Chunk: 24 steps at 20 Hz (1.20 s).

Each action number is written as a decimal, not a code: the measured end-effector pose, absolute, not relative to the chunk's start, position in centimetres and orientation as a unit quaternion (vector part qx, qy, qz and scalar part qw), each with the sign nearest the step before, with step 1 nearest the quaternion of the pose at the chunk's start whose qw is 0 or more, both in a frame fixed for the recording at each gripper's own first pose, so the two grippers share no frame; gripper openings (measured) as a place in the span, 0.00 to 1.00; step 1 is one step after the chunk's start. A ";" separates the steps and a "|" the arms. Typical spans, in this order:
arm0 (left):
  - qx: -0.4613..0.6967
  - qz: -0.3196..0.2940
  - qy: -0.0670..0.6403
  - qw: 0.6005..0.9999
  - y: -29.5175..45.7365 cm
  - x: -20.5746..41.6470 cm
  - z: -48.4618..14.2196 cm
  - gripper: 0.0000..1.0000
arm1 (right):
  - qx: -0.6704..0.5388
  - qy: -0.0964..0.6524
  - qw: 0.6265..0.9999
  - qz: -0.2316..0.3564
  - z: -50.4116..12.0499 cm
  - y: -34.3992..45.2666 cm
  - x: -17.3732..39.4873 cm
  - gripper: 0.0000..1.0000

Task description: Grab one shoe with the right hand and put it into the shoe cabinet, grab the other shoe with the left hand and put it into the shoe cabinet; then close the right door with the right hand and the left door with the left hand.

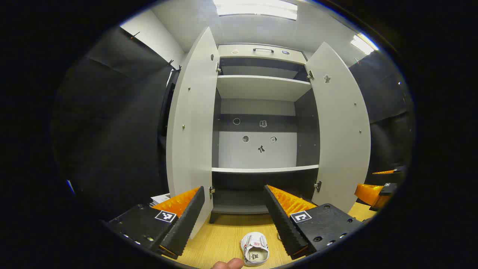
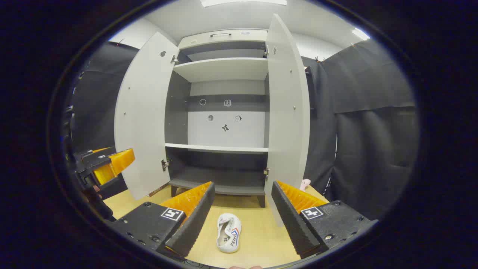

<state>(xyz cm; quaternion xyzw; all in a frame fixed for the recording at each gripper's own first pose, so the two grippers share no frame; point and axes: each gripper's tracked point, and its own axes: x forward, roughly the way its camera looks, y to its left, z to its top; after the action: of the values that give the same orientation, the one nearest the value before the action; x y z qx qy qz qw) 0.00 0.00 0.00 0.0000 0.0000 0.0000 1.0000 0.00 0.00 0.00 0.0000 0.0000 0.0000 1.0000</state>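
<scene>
The grey-white shoe cabinet stands ahead with its left door and right door swung wide. A white shoe lies on the wooden floor below and between the fingers of my open left gripper. In the right gripper view a white shoe with red and blue stripes lies on its side, between the fingers of my open right gripper. Both cabinet doors also stand wide there. Neither gripper touches a shoe.
My right gripper shows at the far right of the left gripper view, and my left gripper at the left of the right one. A fingertip pokes in below. Papers lie left of the cabinet; something pink sits behind the right door.
</scene>
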 end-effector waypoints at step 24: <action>0.017 -0.007 -0.012 1.000 -0.4 0.0 0.3 0.95 | -0.001 -0.010 1.000 -0.016 0.8 -0.5 -0.1 0.99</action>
<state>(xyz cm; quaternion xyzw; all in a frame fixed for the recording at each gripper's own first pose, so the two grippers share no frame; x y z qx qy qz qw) 0.02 -0.37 0.29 0.0167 -0.0115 -0.0065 0.9998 -0.07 -0.52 0.82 -0.0011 -0.0104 -0.0157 0.9998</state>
